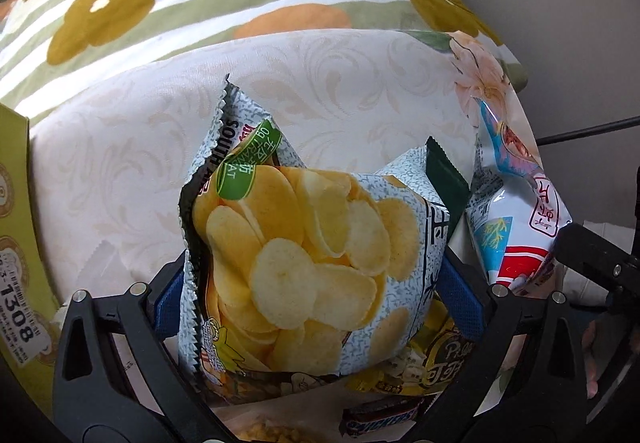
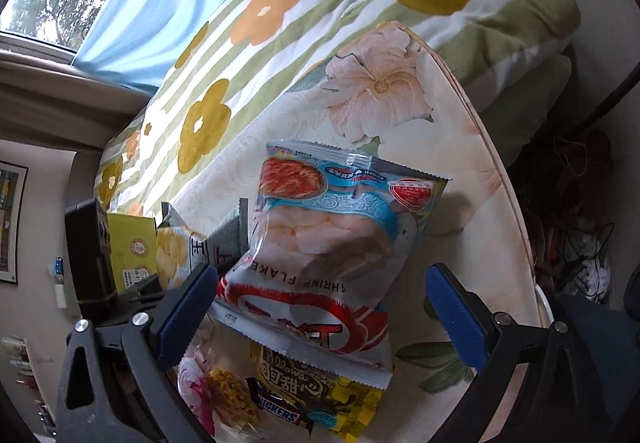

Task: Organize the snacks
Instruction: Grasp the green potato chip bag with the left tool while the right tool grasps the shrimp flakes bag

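Observation:
My left gripper (image 1: 316,291) has both blue pads against the sides of a potato chip bag (image 1: 304,263) and holds it upright over the bed; the bag also shows in the right wrist view (image 2: 176,251). My right gripper (image 2: 320,307) is open, its fingers either side of a shrimp flakes bag (image 2: 320,239), apart from it. That bag lies to the right of the chips in the left wrist view (image 1: 516,227). Under the bags lie a yellow snack pack (image 2: 340,395), a Snickers bar (image 2: 280,409) and a pink pack of yellow snacks (image 2: 216,391).
A green-yellow carton (image 1: 20,243) stands at the left, also visible in the right wrist view (image 2: 132,251). A striped flowered quilt (image 1: 220,3) is piled behind on the cream mattress (image 1: 360,83). The bed's edge (image 2: 516,203) drops off at the right, with cables beyond.

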